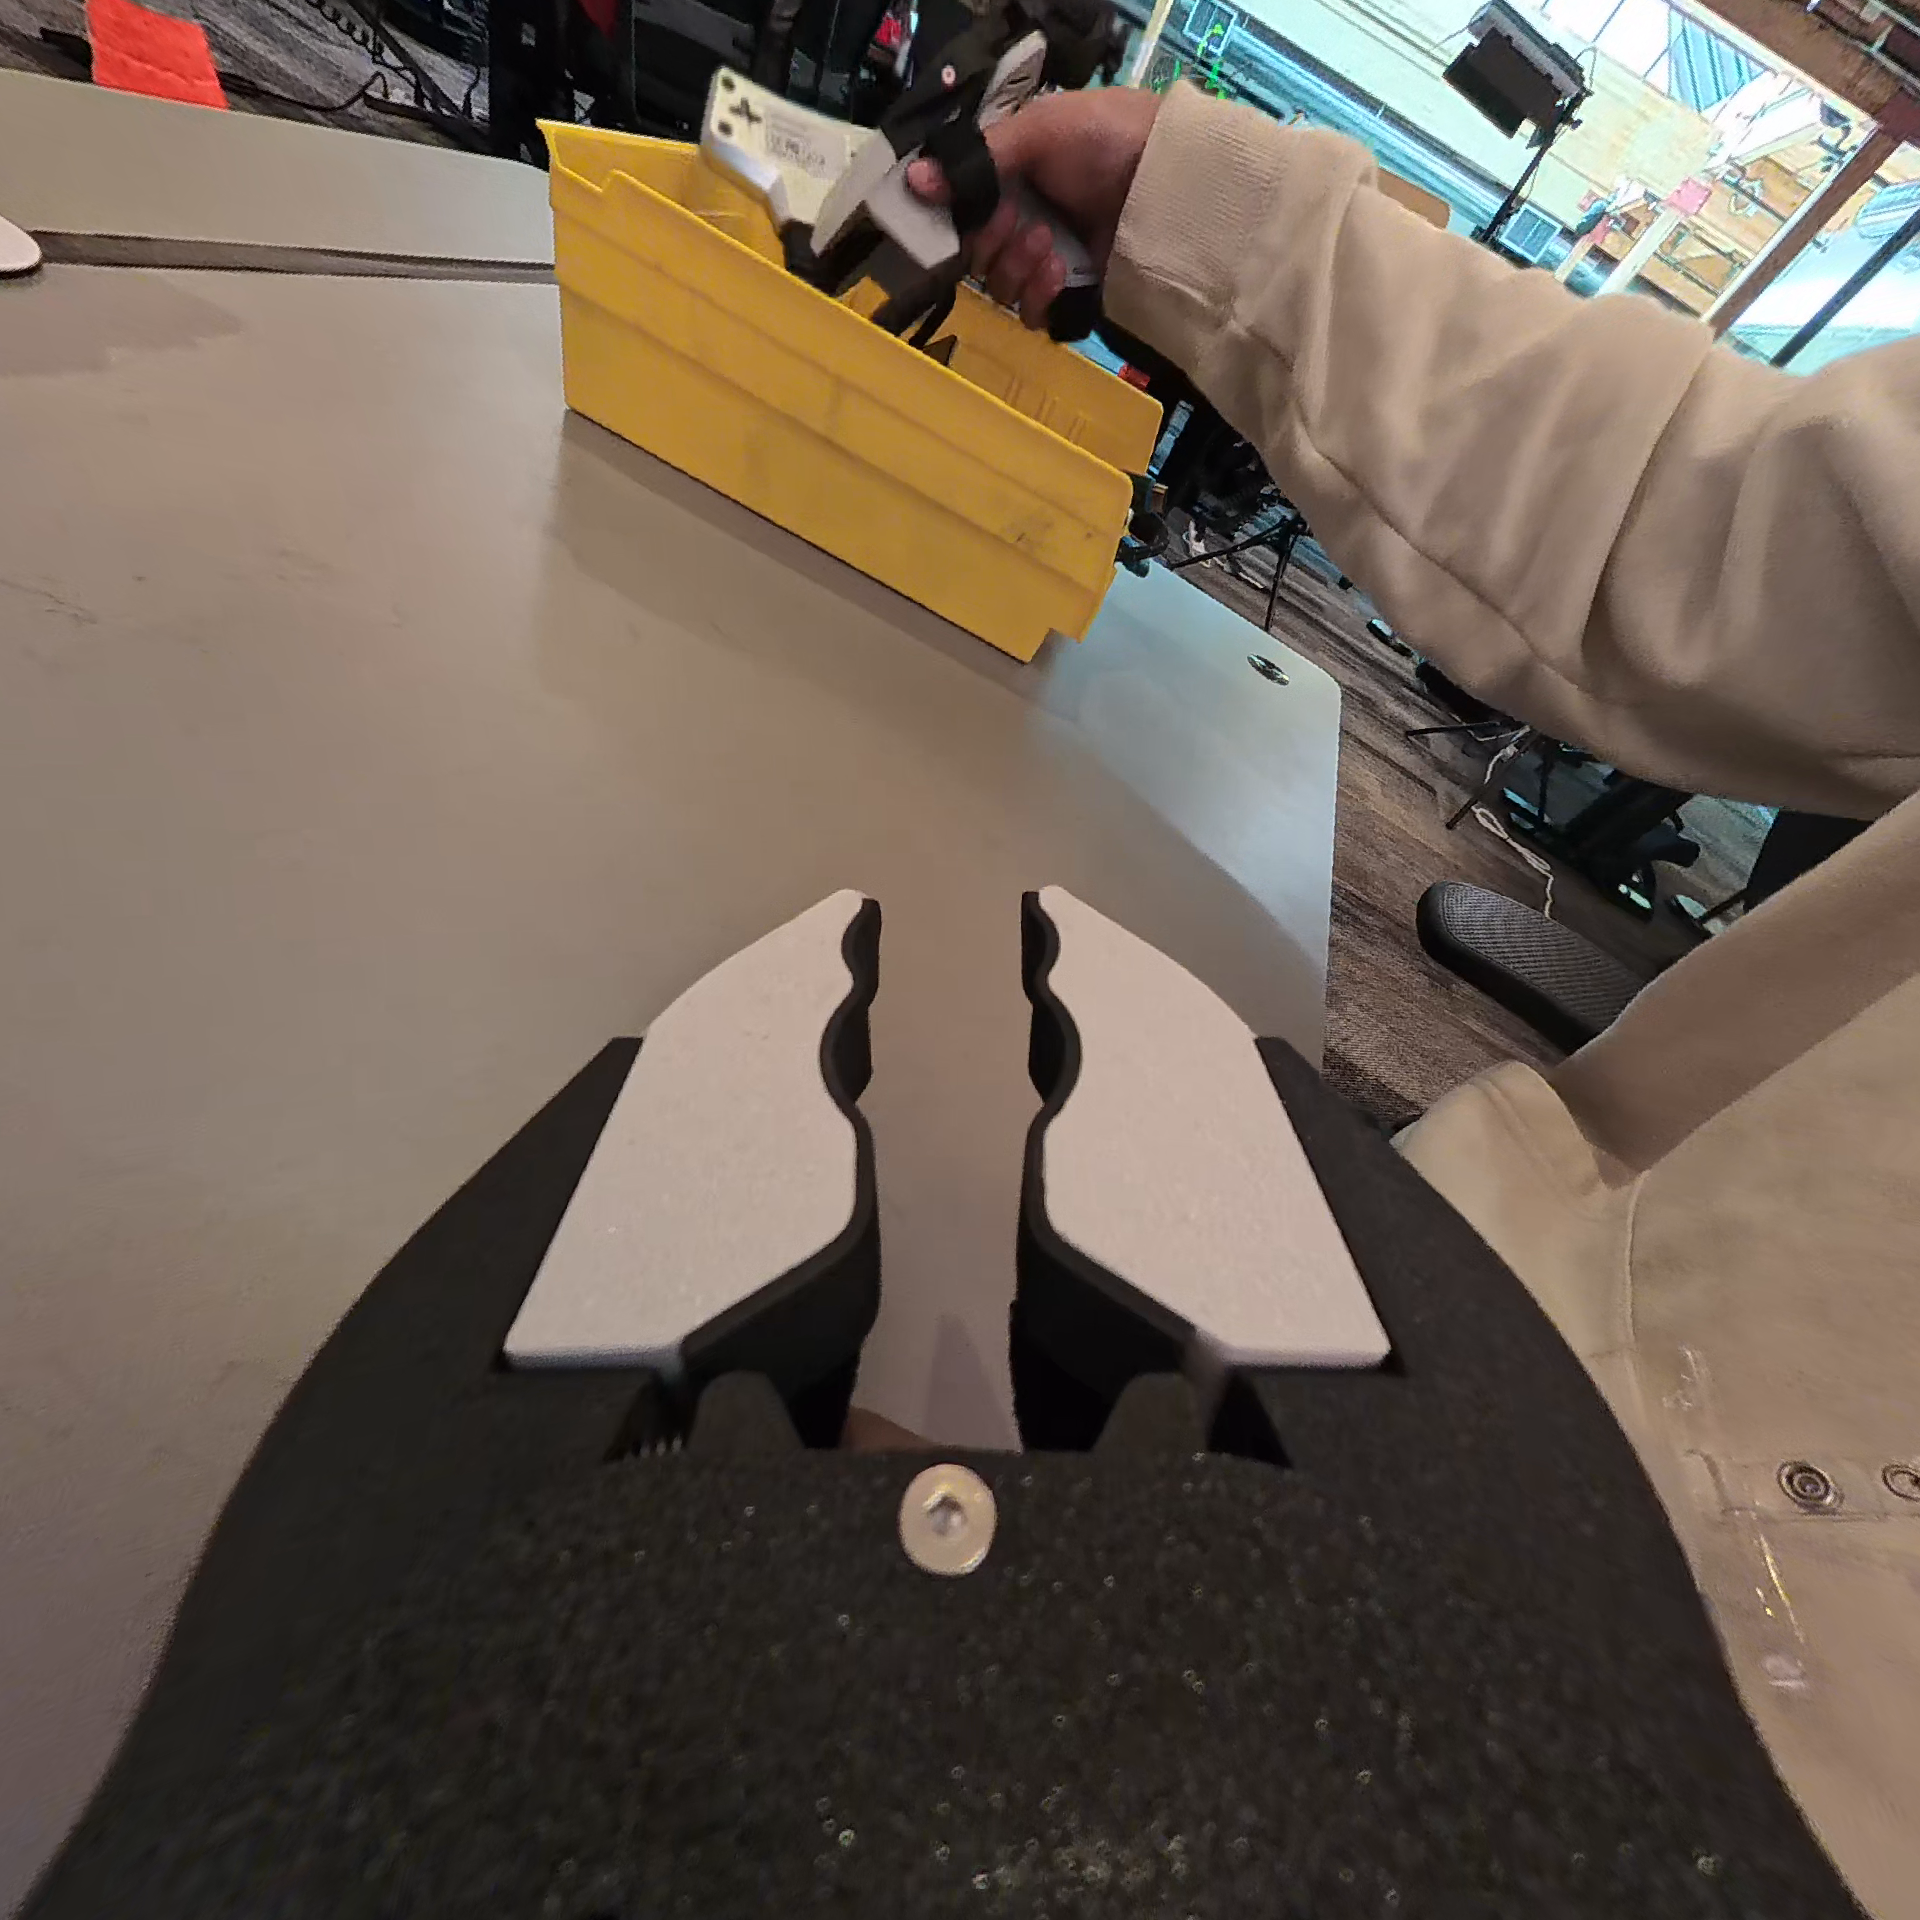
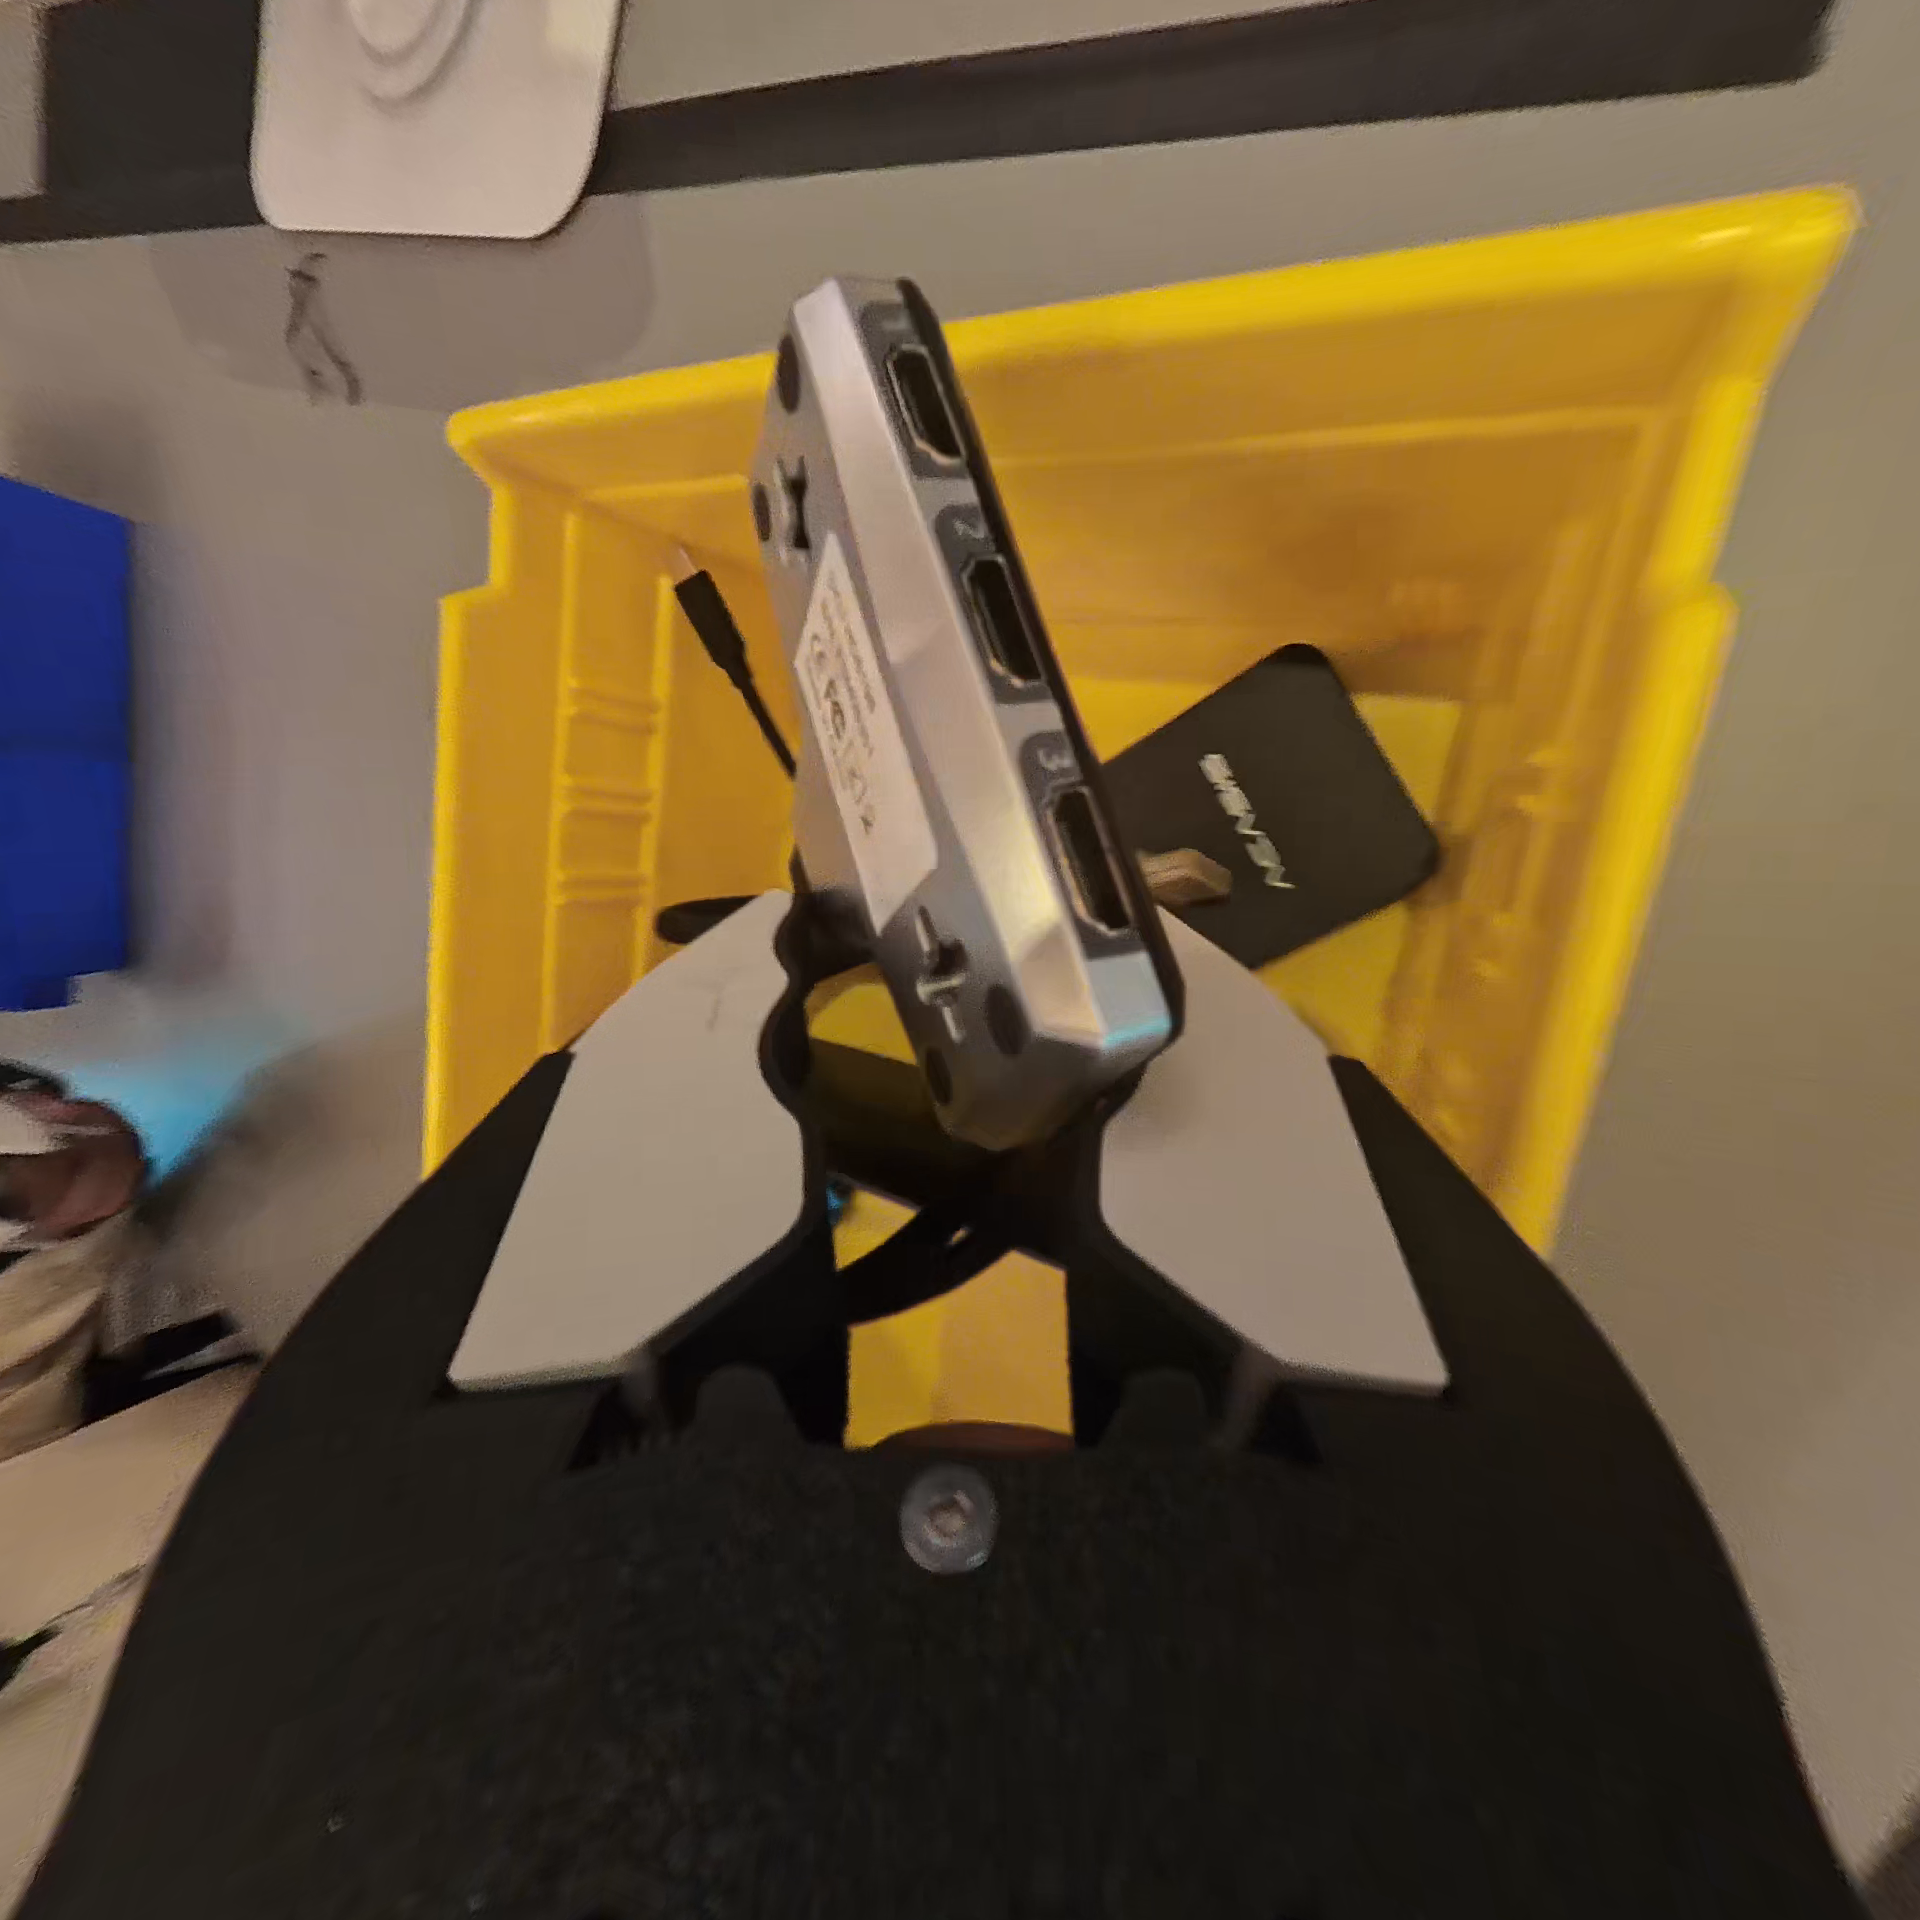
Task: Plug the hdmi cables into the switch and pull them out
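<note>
My right gripper (image 2: 961, 997) is shut on the silver HDMI switch (image 2: 914, 727) and holds it on edge above the yellow bin (image 2: 1558, 436). Three ports on its side face me, all without plugs. A thin black cable (image 2: 727, 665) and a flat black remote (image 2: 1278, 800) lie in the bin. In the left wrist view the switch (image 1: 769, 135) sticks up from the right gripper (image 1: 790, 223) over the bin (image 1: 831, 436). My left gripper (image 1: 951, 914) is open with nothing in it, low over the grey table (image 1: 364, 727), well short of the bin.
The table's right edge (image 1: 1335, 831) is close to my left gripper, with a chair armrest (image 1: 1527, 966) beyond it. A person's cream sleeve (image 1: 1507, 436) reaches across at the right. A white device (image 2: 426, 104) and a blue object (image 2: 62, 748) lie on the table beyond and beside the bin. The grippers' ends are close to 45 centimeters from one another. From the right gripper's tips to the white device (image 2: 426, 104) is close to 40 centimeters.
</note>
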`<state>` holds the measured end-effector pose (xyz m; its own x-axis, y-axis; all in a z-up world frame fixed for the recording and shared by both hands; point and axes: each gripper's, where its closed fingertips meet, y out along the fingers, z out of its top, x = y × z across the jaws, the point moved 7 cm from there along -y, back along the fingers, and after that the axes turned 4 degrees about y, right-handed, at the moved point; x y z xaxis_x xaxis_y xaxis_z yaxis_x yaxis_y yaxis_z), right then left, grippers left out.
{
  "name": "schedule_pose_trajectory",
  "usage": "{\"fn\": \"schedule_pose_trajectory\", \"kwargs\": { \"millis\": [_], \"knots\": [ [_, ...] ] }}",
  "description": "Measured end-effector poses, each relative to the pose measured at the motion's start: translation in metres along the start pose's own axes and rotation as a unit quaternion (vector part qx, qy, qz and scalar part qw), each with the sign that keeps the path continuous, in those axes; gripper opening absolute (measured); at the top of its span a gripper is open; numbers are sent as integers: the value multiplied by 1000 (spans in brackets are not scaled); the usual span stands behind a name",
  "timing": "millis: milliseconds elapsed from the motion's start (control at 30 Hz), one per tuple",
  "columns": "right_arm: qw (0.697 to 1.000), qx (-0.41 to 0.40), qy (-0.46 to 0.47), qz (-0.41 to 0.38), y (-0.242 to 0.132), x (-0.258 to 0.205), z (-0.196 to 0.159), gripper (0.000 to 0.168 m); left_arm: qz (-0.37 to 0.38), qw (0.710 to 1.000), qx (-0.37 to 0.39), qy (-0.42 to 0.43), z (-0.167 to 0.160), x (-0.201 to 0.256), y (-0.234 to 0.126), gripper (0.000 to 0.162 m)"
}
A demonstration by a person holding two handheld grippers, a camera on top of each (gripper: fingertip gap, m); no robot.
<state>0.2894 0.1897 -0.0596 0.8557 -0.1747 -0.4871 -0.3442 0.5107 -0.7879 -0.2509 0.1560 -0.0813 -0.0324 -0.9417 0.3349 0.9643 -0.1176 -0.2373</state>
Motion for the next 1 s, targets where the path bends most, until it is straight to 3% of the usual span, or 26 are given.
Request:
{"fn": "schedule_pose_trajectory", "kwargs": {
  "millis": [167, 267, 533, 633, 767, 867, 1000],
  "knots": [
    [987, 29, -41, -155, -39, 9, 2, 67, 1, 1000, 2, 1, 1, 0, -1, 26],
    [974, 26, -73, -214, -61, 4, 0, 66, 2, 1000, 1, 1, 0, -1, -1, 26],
    [971, 97, -121, -184, -80, -22, 9, 46, 6, 1000, -9, 11, -2, 0, 1, 25],
    [958, 171, -172, -152, -82, -47, -2, 37, 19, 1000, -9, 16, 0, -1, -2, 26],
    [916, 331, -220, -62, -91, -93, -54, 37, 74, 996, 3, 47, 6, 4, -21, 32],
    [882, 400, -233, -89, -93, -106, -114, 41, 140, 986, 18, 86, 8, 17, -45, 39],
    [869, 418, -233, -128, -78, -106, -202, 46, 252, 959, 22, 124, 5, 35, -83, 43]
  ]
}}
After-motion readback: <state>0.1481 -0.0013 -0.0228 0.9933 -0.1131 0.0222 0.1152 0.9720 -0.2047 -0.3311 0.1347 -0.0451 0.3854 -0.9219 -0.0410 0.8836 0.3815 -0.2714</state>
